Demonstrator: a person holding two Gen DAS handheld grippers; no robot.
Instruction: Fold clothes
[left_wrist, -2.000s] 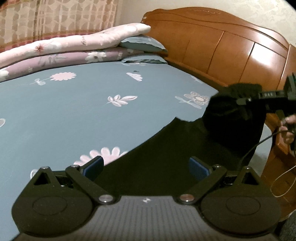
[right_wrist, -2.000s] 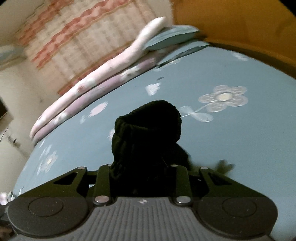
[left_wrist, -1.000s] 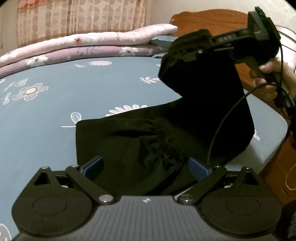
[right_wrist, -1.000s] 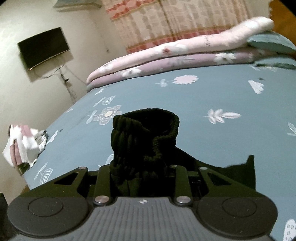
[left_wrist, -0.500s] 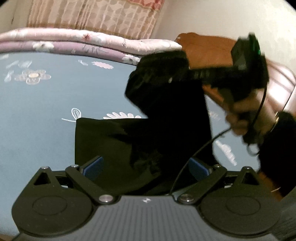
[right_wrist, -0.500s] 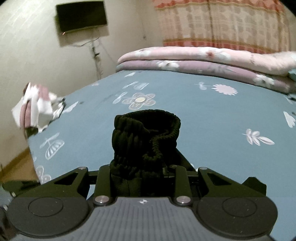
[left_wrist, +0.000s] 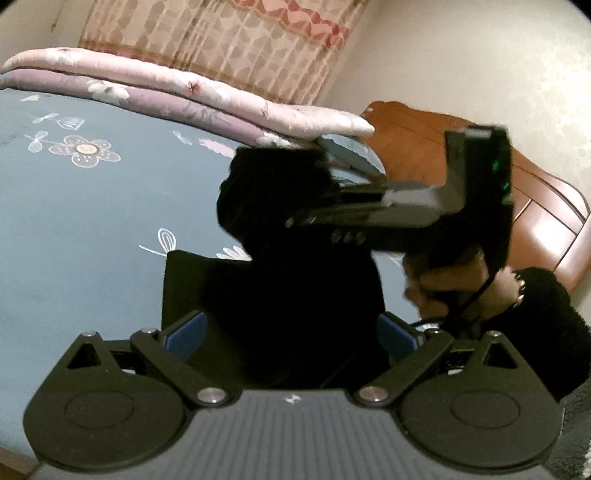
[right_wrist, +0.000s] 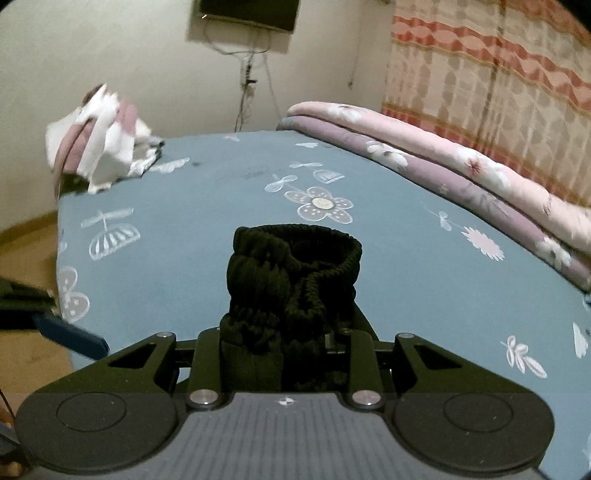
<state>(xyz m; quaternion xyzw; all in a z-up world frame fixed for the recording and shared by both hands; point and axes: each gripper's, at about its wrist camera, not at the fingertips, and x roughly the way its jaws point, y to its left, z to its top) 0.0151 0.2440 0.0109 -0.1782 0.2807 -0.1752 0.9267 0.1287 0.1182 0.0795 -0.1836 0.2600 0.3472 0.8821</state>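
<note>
A black garment (left_wrist: 258, 295) lies on the blue flowered bed sheet (left_wrist: 74, 229), and part of it is lifted. My right gripper (right_wrist: 286, 347) is shut on its bunched elastic waistband (right_wrist: 295, 266), which stands up between the fingers. In the left wrist view the right gripper (left_wrist: 295, 218) hangs above the garment, held by a person's hand (left_wrist: 443, 284) in a dark fuzzy sleeve. My left gripper (left_wrist: 290, 332) is open low over the garment's near part, its blue pads (left_wrist: 184, 332) wide apart and pressing on nothing. One left pad (right_wrist: 70, 334) shows at the right wrist view's left edge.
Folded pink and purple quilts (right_wrist: 461, 173) run along the far side of the bed, with a pillow (left_wrist: 351, 151) at the wooden headboard (left_wrist: 480, 177). A heap of white and pink clothes (right_wrist: 96, 140) sits at a bed corner. A TV (right_wrist: 247, 11) hangs on the wall.
The right gripper has carried the waistband sideways across the garment, towards the left in the left wrist view, and has rolled. The left gripper has shifted a little and stays open.
</note>
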